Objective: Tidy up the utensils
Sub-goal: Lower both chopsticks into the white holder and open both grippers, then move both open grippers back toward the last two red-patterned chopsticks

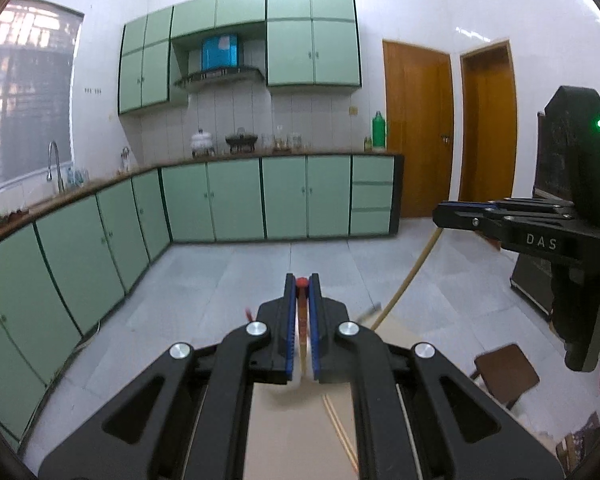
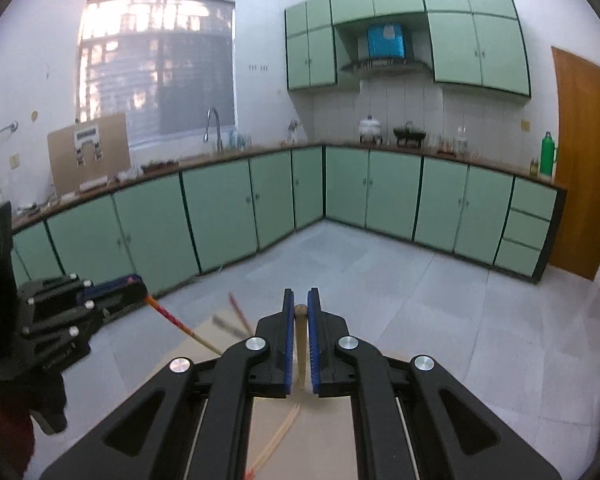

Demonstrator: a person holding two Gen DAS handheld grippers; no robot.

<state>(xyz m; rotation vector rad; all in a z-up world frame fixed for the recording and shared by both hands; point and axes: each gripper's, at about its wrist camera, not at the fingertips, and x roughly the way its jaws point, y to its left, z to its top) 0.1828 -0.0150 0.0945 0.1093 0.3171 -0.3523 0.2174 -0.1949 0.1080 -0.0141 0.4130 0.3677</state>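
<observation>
My left gripper (image 1: pixel 302 280) is shut on a red-tipped wooden utensil (image 1: pixel 301 312), held up above the table; the utensil's red and pale shaft shows in the right wrist view (image 2: pixel 176 320) hanging from the left gripper (image 2: pixel 140 286). My right gripper (image 2: pixel 300 294) is shut on a plain wooden utensil (image 2: pixel 300 336); its long pale shaft (image 1: pixel 412 272) hangs down from the right gripper (image 1: pixel 440 212) in the left wrist view. A pair of wooden chopsticks (image 1: pixel 340 428) lies on the tan table (image 1: pixel 292 440) below.
Green kitchen cabinets (image 1: pixel 236 196) and a brown counter run along the far walls. A dark stool (image 1: pixel 506 372) stands right of the table. Blurred utensils (image 2: pixel 232 320) lie on the table (image 2: pixel 320 440) at its far end. Orange doors (image 1: pixel 418 128) are at right.
</observation>
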